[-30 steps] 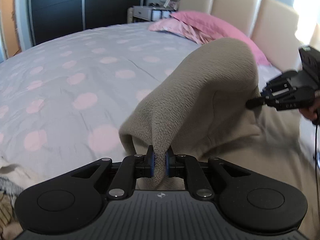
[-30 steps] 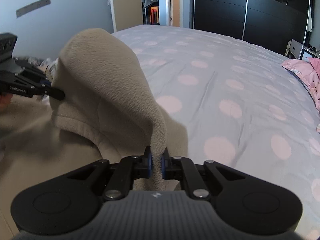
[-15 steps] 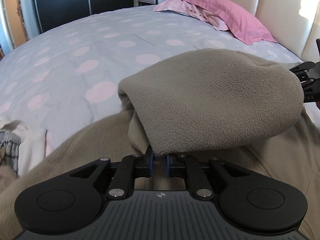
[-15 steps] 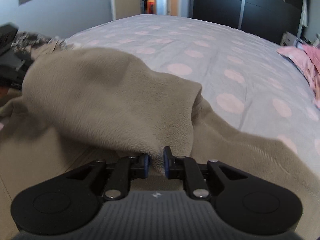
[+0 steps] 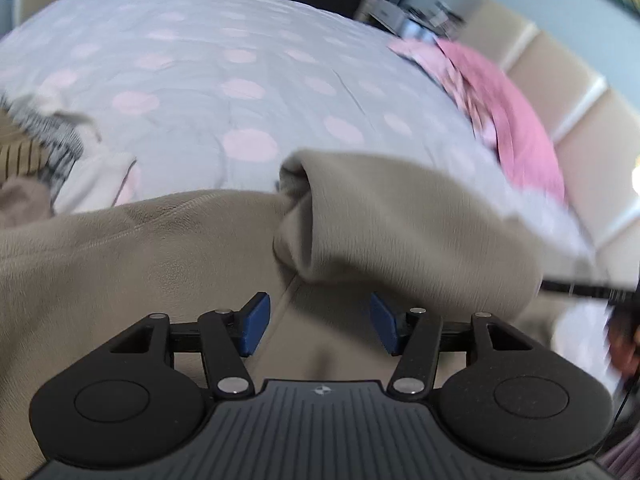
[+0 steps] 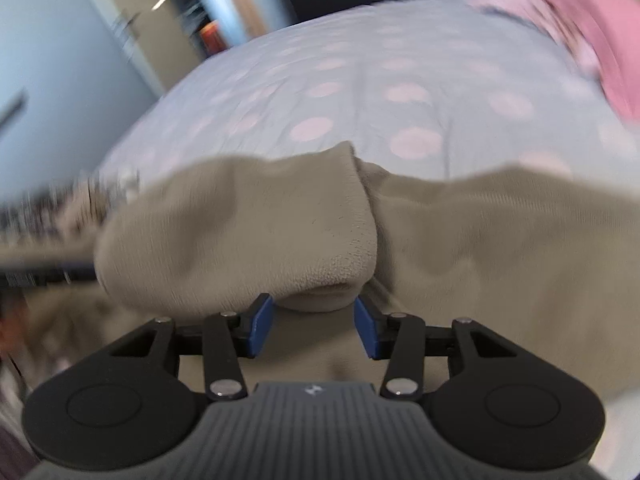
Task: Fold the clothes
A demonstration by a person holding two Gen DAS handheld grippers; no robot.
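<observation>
Left wrist view shows the left gripper (image 5: 318,322) with its blue pads spread wide apart and nothing between them, hovering low over a beige fleece garment (image 5: 168,248) spread on the bed (image 5: 248,80). Just ahead of the gripper and a little to its right, a thick flap of the same fleece (image 5: 408,232) lies doubled over onto the flat part, its rolled edge facing the gripper, so one fold looks laid down and released. Farther ahead and to the left sits a small heap of other clothes (image 5: 48,148), striped and pale, which by the look of it are not yet folded; far ahead to the right lies a pink pillow (image 5: 516,120) against the headboard (image 5: 592,128). Right wrist view shows the right gripper (image 6: 314,330) likewise standing apart and holding nothing, with the rounded end of the folded flap just ahead, its lower lip hanging close to the gap between the pads; whether it touches them cannot be told through the blur. More of the garment runs off to the right of that gripper, unfolded. As a judgement, the task is at an early stage: one fold-over is made on this garment, further folds remain to make it compact, and the heap beyond it is waiting.
</observation>
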